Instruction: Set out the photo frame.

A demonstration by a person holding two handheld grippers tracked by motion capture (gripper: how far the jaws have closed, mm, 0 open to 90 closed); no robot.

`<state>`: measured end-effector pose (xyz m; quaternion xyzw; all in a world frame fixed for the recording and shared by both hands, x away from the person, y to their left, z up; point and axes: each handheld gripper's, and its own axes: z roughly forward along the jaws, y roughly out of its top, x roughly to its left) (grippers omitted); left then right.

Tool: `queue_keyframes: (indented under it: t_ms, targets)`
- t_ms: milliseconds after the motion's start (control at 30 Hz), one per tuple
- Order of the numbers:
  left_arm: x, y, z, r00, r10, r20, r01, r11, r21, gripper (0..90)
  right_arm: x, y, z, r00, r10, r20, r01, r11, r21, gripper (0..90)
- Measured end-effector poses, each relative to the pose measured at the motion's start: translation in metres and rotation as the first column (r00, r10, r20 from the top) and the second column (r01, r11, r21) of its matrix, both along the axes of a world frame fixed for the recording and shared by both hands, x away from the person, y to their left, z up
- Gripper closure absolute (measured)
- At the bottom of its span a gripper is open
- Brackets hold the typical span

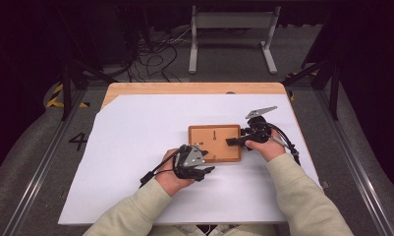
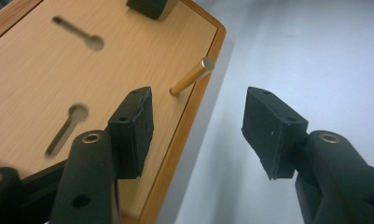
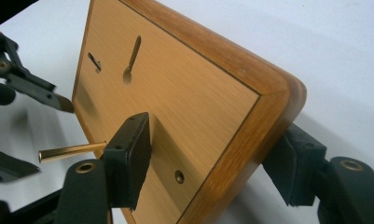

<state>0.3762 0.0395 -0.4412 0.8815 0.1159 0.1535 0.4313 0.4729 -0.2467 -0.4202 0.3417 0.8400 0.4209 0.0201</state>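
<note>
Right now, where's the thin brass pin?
The thin brass pin stands up from the flat wooden board near its corner, just ahead of the open left gripper; in the high view, the board's near-left corner.

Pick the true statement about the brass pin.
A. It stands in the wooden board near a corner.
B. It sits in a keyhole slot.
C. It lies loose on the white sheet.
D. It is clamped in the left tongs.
A: the pin rises from the board near its corner, ahead of the open left tongs.
</note>
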Motion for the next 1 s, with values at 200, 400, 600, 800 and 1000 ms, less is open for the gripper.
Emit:
queue_keyframes:
  t_ms: [200,400,600,800,1000]
  targets:
    - [-0.007,0.034,0.006,0.9982,0.057,-0.018,-0.059,0.9955,-0.075,44.7,-0.009,-0.001,0.006,0.9986,0.019,0.049,-0.018,1.0,-0.018,40.6]
    - [-0.007,0.068,0.008,0.9904,0.133,-0.038,-0.137,0.9823,-0.128,45.5,-0.019,0.0,0.011,0.994,0.037,0.103,-0.032,0.998,-0.052,42.6]
    - [-0.001,0.092,0.003,0.9747,0.203,-0.093,-0.216,0.9632,-0.16,45.6,-0.035,-0.001,0.016,0.9807,0.07,0.182,-0.054,0.994,-0.09,46.7]
    - [0.002,0.097,0.001,0.9686,0.224,-0.108,-0.239,0.957,-0.164,45.4,-0.046,-0.003,0.018,0.9642,0.105,0.244,-0.078,0.99,-0.115,49.4]
    - [0.004,0.096,-0.003,0.9656,0.228,-0.125,-0.245,0.958,-0.148,45.2,-0.059,-0.004,0.022,0.942,0.156,0.297,-0.111,0.98,-0.164,53.0]
